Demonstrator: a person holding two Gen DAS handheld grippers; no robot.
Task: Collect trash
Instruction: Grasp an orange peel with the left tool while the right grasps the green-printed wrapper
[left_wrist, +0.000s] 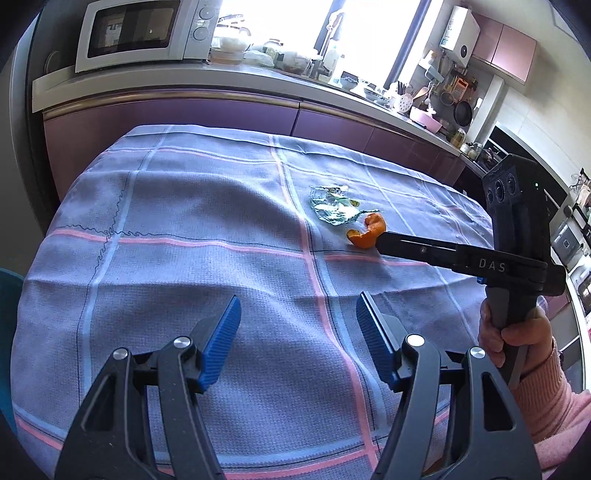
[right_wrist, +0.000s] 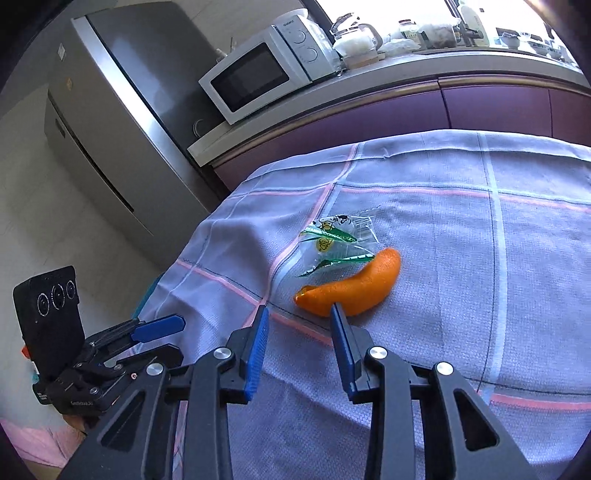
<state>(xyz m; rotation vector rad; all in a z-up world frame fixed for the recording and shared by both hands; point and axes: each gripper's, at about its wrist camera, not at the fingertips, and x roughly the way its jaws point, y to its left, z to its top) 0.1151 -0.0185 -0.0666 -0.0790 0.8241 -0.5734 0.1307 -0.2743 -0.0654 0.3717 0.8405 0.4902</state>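
Observation:
An orange peel (right_wrist: 354, 286) lies on the checked tablecloth (right_wrist: 461, 258), with a clear green-printed plastic wrapper (right_wrist: 338, 236) just behind it. Both also show in the left wrist view: the peel (left_wrist: 369, 232) and the wrapper (left_wrist: 332, 208). My right gripper (right_wrist: 299, 317) is open, low over the cloth, its right fingertip at the near edge of the peel; in the left wrist view its tips (left_wrist: 382, 242) reach the peel. My left gripper (left_wrist: 298, 308) is open and empty above the cloth, well short of the trash; it shows at the left of the right wrist view (right_wrist: 162, 332).
A kitchen counter (left_wrist: 221, 79) with a microwave (left_wrist: 144, 31) runs behind the table. A steel fridge (right_wrist: 122, 122) stands at the left. Purple cabinets (right_wrist: 480, 107) sit below the counter. The table's left edge (right_wrist: 207, 229) drops to the floor.

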